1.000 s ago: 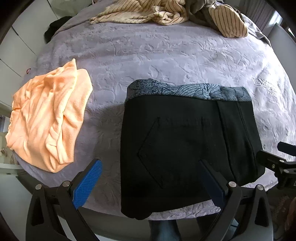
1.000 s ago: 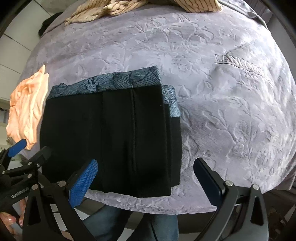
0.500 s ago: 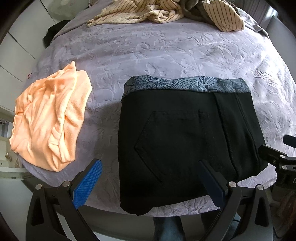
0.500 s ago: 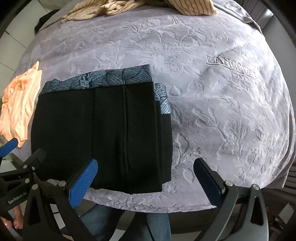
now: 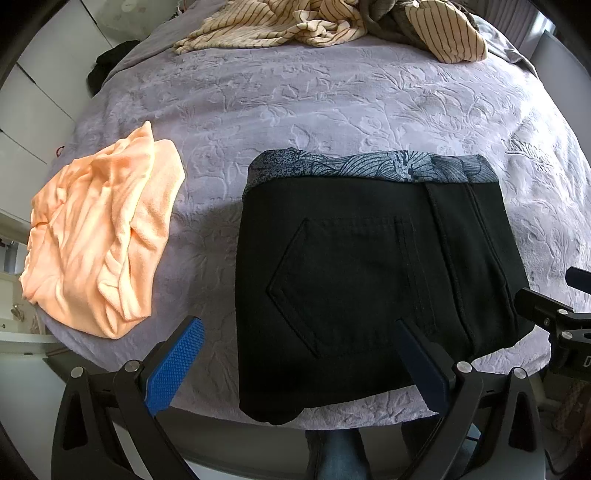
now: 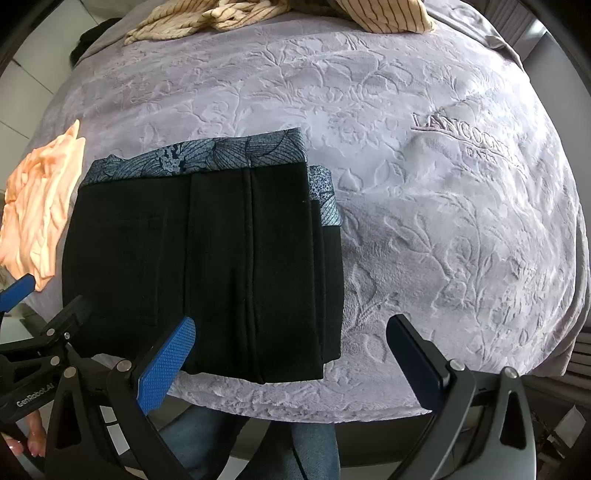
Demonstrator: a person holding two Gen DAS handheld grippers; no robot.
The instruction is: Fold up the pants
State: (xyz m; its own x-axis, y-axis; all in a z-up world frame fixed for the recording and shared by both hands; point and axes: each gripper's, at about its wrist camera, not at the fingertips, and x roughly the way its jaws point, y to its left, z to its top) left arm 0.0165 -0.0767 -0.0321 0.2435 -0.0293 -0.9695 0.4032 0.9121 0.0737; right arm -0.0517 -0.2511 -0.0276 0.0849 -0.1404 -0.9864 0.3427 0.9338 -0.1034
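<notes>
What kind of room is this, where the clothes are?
Most likely a bedroom. The folded black pants lie on a bed covered with a lilac embossed bedspread, a peach top lies beside them, and striped clothing is piled at the far end.

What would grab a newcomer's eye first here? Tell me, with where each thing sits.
The folded black pants lie near the front edge of the lilac blanket, a blue patterned band along their far edge. The peach top lies crumpled to their left, apart from them, and striped clothes are heaped at the far side. Both the left gripper and the right gripper hover open, holding nothing.
</notes>
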